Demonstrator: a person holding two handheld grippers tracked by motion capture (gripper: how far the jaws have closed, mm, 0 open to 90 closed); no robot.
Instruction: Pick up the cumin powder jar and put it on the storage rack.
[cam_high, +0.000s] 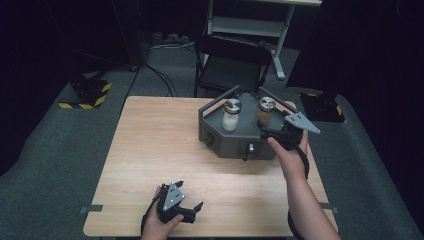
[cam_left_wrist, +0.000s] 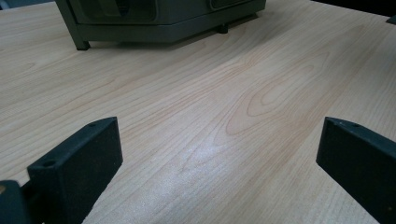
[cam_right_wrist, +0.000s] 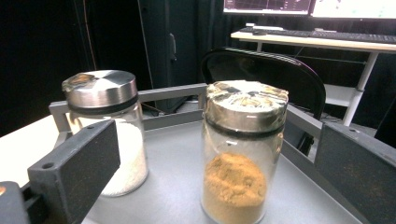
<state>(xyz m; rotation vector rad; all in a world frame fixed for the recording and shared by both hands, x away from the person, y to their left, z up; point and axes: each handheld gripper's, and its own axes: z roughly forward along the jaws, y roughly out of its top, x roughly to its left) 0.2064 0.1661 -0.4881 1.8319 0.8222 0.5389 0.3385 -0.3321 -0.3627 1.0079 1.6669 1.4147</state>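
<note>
A grey metal rack (cam_high: 235, 142) stands on the right half of the wooden table (cam_high: 150, 150). On its top sit two glass jars with steel lids: one with white powder (cam_high: 231, 115) (cam_right_wrist: 105, 130) and one with brown powder (cam_high: 265, 111) (cam_right_wrist: 240, 154). My right gripper (cam_high: 272, 132) (cam_right_wrist: 210, 172) is open at the rack's right front, its jaws on either side of the brown jar and apart from it. My left gripper (cam_high: 187, 200) (cam_left_wrist: 219, 163) is open low over the table near the front edge, with nothing between its jaws. The rack's base (cam_left_wrist: 159, 21) lies ahead of it.
A black chair (cam_high: 230, 62) stands behind the table, and a desk frame (cam_high: 250, 25) farther back. Yellow-and-black striped blocks (cam_high: 90, 92) sit on the floor at left and right. The left half of the table is bare wood.
</note>
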